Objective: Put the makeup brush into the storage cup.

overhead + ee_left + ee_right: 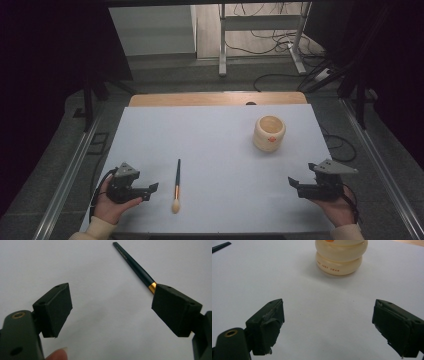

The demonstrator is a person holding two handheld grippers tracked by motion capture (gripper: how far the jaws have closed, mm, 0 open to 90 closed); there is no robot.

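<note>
Left tool (148,190): held in the person's left hand (111,204) at the near left corner of the desk (215,135), low over the white surface, tips pointing toward the middle. Jaws spread wide, nothing between them. In the left gripper view the two black pads (56,308) stand far apart over bare white; a fingertip shows at the bottom edge.

Brush (176,185): lies flat on the desk just beside the left tool, on its right. Dark slim handle points away from the person, gold ferrule below it, pale bristle head at the near end. Not touched by either tool. In the left gripper view the handle (132,263) runs up from behind the right-hand jaw, the gold band just showing at the pad's edge; the bristle end is hidden behind that jaw.

Cup (269,132): cream-coloured, ribbed round pot, upright, mouth open, small orange mark on its side. Stands on the far right part of the desk, well apart from the brush. In the right gripper view it (340,257) sits ahead of the jaws, small lettering on its lower ring.

Right tool (293,183): held in the right hand (336,206) at the near right corner, tips pointing toward the middle. Jaws wide apart, empty; worn pads (269,323) over bare white desk.
</note>
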